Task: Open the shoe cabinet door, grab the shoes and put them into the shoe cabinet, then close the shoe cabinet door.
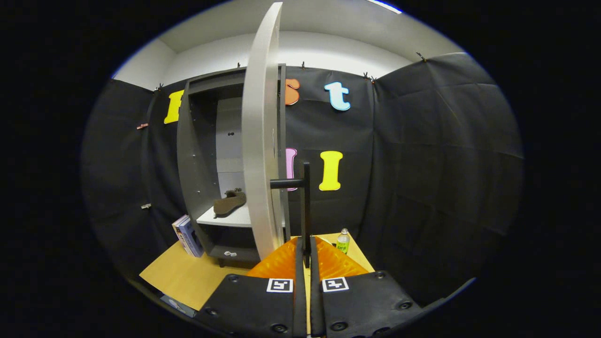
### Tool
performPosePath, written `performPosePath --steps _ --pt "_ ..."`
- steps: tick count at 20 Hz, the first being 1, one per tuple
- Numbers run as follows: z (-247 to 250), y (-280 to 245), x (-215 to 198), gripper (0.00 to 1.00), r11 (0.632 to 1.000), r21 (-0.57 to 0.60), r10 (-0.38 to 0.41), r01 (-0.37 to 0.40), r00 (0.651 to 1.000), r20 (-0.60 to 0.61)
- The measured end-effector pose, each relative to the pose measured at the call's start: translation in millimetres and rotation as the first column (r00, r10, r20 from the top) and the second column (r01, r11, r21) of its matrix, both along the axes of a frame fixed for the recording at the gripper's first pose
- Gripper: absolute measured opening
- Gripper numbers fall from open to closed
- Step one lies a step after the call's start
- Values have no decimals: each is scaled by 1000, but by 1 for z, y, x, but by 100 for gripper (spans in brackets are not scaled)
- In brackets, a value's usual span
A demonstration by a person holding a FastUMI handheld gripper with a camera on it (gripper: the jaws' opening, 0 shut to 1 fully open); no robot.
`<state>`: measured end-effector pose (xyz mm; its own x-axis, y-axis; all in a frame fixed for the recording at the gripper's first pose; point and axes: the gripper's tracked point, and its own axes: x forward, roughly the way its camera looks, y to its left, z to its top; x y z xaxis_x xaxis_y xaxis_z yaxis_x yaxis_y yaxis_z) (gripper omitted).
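My jaws (306,256) are clamped on the black bar handle (306,206) of the shoe cabinet door (260,136), which stands open. A brown shoe (229,202) lies on the cabinet's shelf (230,218). Books (188,235) and a bottle (343,241) sit on the desk (183,277).

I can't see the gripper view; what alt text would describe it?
The tool has its fingers closed on the black handle of the half-open cabinet door. Inside the cabinet a brown shoe lies on a shelf. Books lean beside the cabinet, and a bottle stands on the wooden floor.
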<state>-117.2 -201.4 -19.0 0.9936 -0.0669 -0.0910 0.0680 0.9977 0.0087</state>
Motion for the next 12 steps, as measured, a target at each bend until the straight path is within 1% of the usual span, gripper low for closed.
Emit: performPosePath --steps 2,4,5,6,7,9,12 --pt "5 6 -9 7 1000 -25 -3 3 1000 30" --pt "1 12 -12 7 999 -30 -14 15 999 32" --pt "-3 26 -11 5 1000 -13 17 -17 1000 23" --pt "-8 34 -15 8 1000 -10 15 -15 1000 14" --pt "-10 44 -21 7 1000 -10 20 -19 1000 24" --pt "-13 72 -16 7 998 -1 56 -56 998 42" --pt "-59 111 -2 8 994 14 105 -104 993 -61"
